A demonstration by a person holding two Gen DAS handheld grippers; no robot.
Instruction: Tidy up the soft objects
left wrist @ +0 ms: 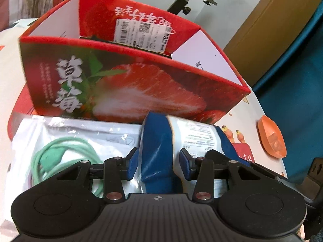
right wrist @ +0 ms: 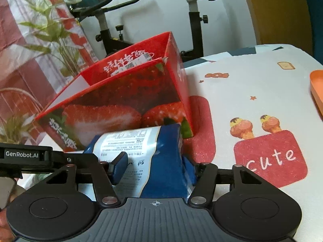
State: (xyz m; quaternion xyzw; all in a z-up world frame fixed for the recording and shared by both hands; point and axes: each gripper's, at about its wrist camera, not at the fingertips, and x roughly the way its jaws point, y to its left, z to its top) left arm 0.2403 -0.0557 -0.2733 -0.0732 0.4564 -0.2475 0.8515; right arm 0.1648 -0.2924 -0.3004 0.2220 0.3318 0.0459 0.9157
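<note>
2 tools work the same item here: a crinkly blue-and-white plastic snack bag (left wrist: 159, 153), lying on the bench (right wrist: 252, 104) right against the front wall of the open red cardboard strawberry box (left wrist: 129, 84). The left tool (left wrist: 159, 162) straddles one end of the bag with its blue pads standing off on both sides, so it reads as parted and not yet pinching. The right tool (right wrist: 157, 168) has the other end of the bag between its fingers, and the film looks bunched against them; it appears closed on the bag, though the far finger is partly hidden by the bag itself.

Beside the bag, to its left in the left wrist view, lies a clear plastic pouch holding a coiled mint-green cable (left wrist: 60, 153), also near the box's foot. An orange plastic dish (left wrist: 271, 137) sits well apart on the patterned cloth.

The step in hand looks like picking up the snack bag to drop it into the box (whose interior is mostly out of sight). The next move likely calls for the left tool to close on its end, then a joint lift high enough to clear the box's front rim, since the bag is limp and will sag between the 2 grips.
</note>
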